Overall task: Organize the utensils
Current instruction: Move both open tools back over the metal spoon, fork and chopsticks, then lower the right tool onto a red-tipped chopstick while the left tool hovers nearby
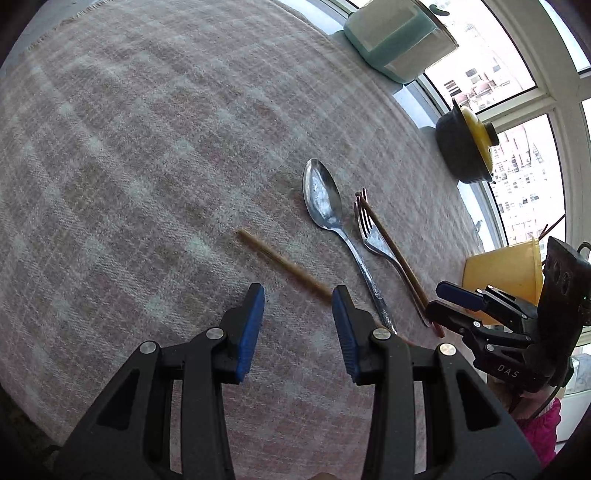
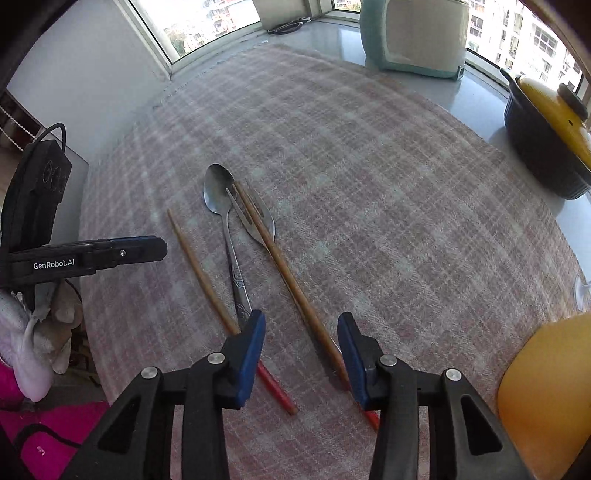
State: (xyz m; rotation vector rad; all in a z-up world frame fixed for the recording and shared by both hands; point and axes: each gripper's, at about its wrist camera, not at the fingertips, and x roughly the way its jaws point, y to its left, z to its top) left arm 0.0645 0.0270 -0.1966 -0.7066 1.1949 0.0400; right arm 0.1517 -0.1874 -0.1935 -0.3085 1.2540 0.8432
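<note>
While both grippers hang over the checked tablecloth (image 2: 369,184), the utensils lie in a loose bunch on it: a metal spoon (image 2: 221,206), a fork (image 2: 258,225) just right of it, and 2 wooden chopsticks with red ends. 1 chopstick (image 2: 199,273) sits left of the spoon, angled so its red end runs under the spoon handle side, and the other chopstick (image 2: 291,284) lies across the fork's tines and head. The right gripper (image 2: 301,354) points down at the near ends of the bunch with its blue pads partway apart, nothing pinched; the red end of the left chopstick shows in the gap between the fingers and the second chopstick passes just inside the right finger, but I can't tell if either pad touches anything. The left gripper (image 1: 298,325) is also about half open and empty, hovering over the cloth with the left chopstick (image 1: 284,266) running toward its right finger. Off the cloth by the window there's a teal and white appliance (image 2: 413,33), a dark pot with a yellow lid (image 2: 546,129), and a yellow container (image 2: 546,398) near the right edge.
</note>
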